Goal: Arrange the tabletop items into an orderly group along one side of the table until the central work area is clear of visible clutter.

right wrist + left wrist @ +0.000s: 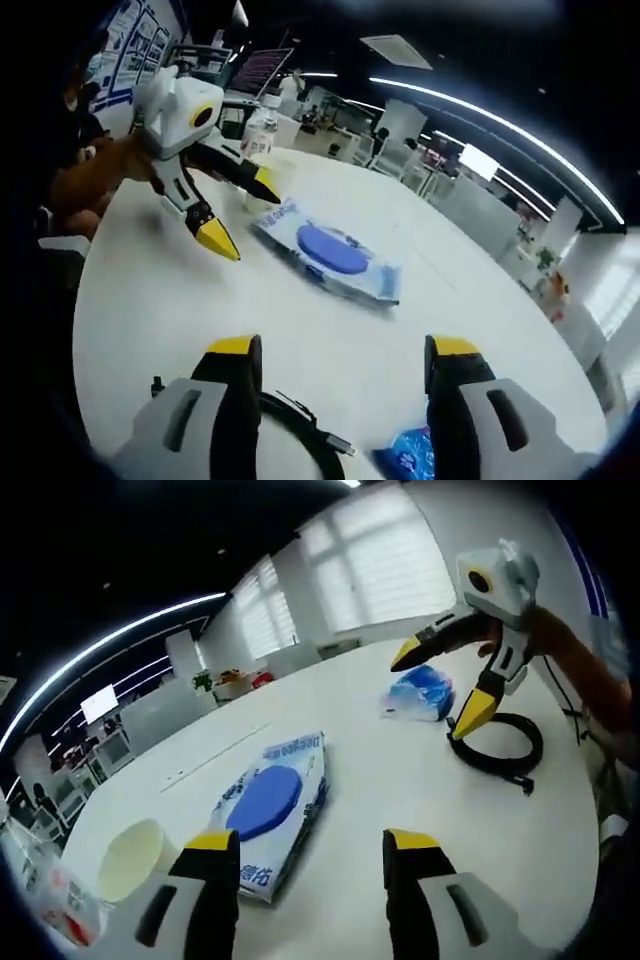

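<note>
A white pack of wet wipes (270,805) (330,250) with a blue oval lid lies flat on the white table (400,780). My left gripper (312,845) stands open just in front of it, nothing between its jaws. A cream cup (130,858) sits left of the pack. Farther off lie a small blue packet (422,692) (410,460) and a coiled black cable (500,745) (300,440). My right gripper (345,347) (440,685) hovers open over the cable and packet, holding nothing. The left gripper (242,212) shows open in the right gripper view, beside the pack.
A plastic bottle (260,130) (60,900) stands by the cup near the table's edge. A person's sleeve (575,665) reaches in behind the right gripper. Office desks and screens lie beyond the table. Bare tabletop stretches between the pack and the packet.
</note>
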A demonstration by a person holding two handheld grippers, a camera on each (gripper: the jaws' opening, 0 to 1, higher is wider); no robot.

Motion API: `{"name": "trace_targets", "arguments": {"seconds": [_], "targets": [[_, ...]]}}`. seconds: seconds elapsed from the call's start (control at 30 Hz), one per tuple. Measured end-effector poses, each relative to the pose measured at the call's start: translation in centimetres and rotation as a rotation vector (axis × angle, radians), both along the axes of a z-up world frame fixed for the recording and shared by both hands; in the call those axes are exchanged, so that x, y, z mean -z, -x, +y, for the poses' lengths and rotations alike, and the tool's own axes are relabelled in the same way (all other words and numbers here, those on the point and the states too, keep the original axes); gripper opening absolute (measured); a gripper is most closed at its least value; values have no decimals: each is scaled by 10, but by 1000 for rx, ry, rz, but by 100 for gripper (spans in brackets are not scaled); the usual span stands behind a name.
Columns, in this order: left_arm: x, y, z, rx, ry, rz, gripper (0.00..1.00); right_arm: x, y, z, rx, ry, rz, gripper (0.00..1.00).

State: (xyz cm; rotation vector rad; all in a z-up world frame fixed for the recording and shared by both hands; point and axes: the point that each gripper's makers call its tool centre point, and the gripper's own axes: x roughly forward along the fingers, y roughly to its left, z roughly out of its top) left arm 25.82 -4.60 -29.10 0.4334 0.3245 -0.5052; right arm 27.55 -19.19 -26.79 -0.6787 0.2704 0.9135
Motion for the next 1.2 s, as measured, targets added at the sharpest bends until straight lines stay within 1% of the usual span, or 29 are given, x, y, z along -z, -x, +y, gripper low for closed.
{"name": "trace_targets", "arguments": {"seconds": [0.13, 0.3, 0.47, 0.6, 0.77, 1.03, 1.2], "targets": [[-1, -2, 0, 2, -8, -11, 49, 1, -5, 2, -9, 1, -7, 57], [1, -3, 0, -1, -7, -5, 49, 4, -11, 0, 1, 11, -3, 57], [3, -5, 2, -9, -13, -3, 49, 6, -11, 1, 3, 13, -4, 57], [4, -7, 3, -15, -19, -5, 49, 6, -19, 5, 5, 14, -10, 56], [6, -8, 3, -18, -33, -7, 48, 4, -28, 13, 0, 37, -36, 53], [6, -9, 3, -15, -42, -8, 44, 6, -33, 16, -4, 52, -47, 52], [6, -11, 3, -15, -47, -11, 42, 6, -37, 18, -5, 70, -72, 51]]}}
